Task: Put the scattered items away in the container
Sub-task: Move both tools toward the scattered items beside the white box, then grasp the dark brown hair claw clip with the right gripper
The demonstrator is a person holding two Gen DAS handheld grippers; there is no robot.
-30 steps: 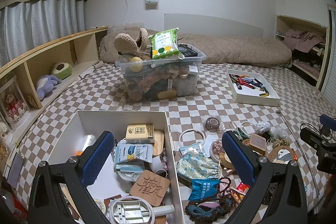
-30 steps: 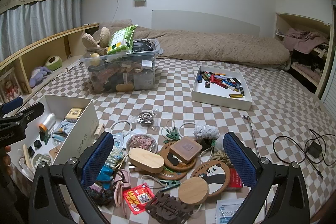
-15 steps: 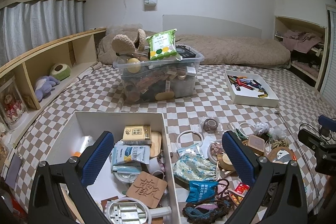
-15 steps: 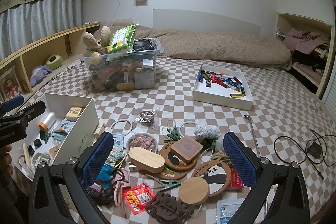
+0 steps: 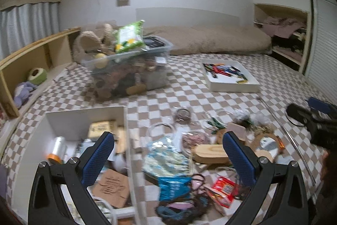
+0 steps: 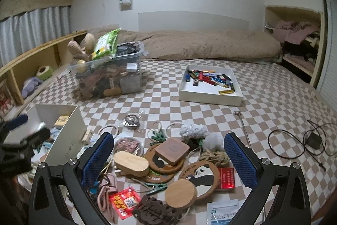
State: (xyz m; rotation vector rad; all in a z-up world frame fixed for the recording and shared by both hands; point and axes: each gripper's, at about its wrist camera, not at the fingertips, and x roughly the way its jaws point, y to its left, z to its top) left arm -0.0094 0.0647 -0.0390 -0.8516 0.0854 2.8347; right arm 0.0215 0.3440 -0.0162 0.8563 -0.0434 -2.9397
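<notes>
Checkered bedding under us, both grippers empty, our right gripper (image 6: 168,159) spread wide over the wooden oval (image 6: 131,163), long axis crosswise, box (image 6: 71,130) to its left, left gripper (image 5: 166,157) equally wide, straddling that box's wall.

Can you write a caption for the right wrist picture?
Open right gripper hovering over coasters and clips scattered on a checkered bed.

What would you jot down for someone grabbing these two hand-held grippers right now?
Left gripper: open, empty, over the white box's right wall.
Right gripper: open, empty, above the pile.
Done: some small things already lie in the white box.
Left: the wooden oval case, panda coaster, round wooden lid, red packet and more are scattered on the checkered bedspread.
</notes>
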